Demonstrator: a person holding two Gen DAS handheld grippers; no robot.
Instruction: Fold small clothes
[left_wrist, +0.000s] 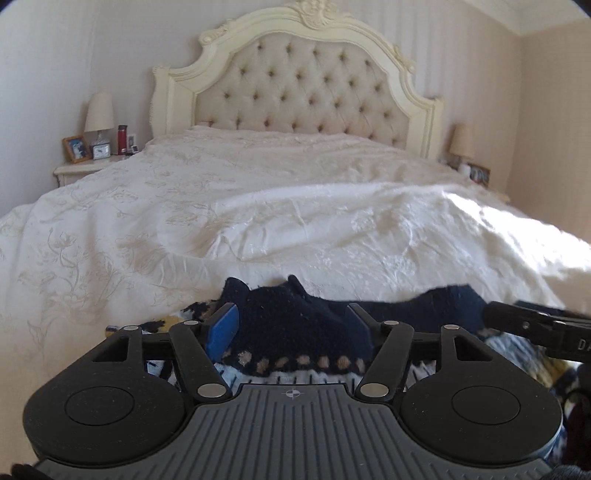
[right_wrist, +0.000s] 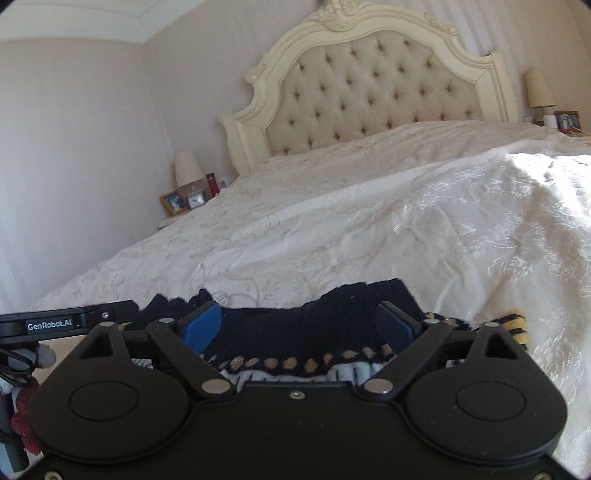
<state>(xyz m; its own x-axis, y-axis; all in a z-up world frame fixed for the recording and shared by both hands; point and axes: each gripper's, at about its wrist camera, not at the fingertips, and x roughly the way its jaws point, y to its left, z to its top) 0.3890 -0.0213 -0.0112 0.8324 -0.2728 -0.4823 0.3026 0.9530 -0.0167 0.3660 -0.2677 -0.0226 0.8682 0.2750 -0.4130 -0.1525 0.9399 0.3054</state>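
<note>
A dark navy knitted garment (left_wrist: 443, 299) with a band of tan dots along its hem lies bunched at the near edge of the bed. In the left wrist view my left gripper (left_wrist: 291, 328) is open, its blue pads (left_wrist: 221, 328) standing on either side of a raised hump of the knit. The right gripper's black body (left_wrist: 535, 325) comes in from the right at the garment's far end. In the right wrist view my right gripper (right_wrist: 299, 325) is also open, straddling the same navy garment (right_wrist: 351, 299). The left gripper's body (right_wrist: 66, 325) shows at the left.
The white embroidered bedspread (left_wrist: 258, 206) runs back to a tufted cream headboard (left_wrist: 303, 92). A yellow-and-black striped item (right_wrist: 515, 325) and pale blue-white knitwear (left_wrist: 306, 376) lie under the navy piece. A nightstand (left_wrist: 85, 168) holds a lamp, a photo frame and a red bottle.
</note>
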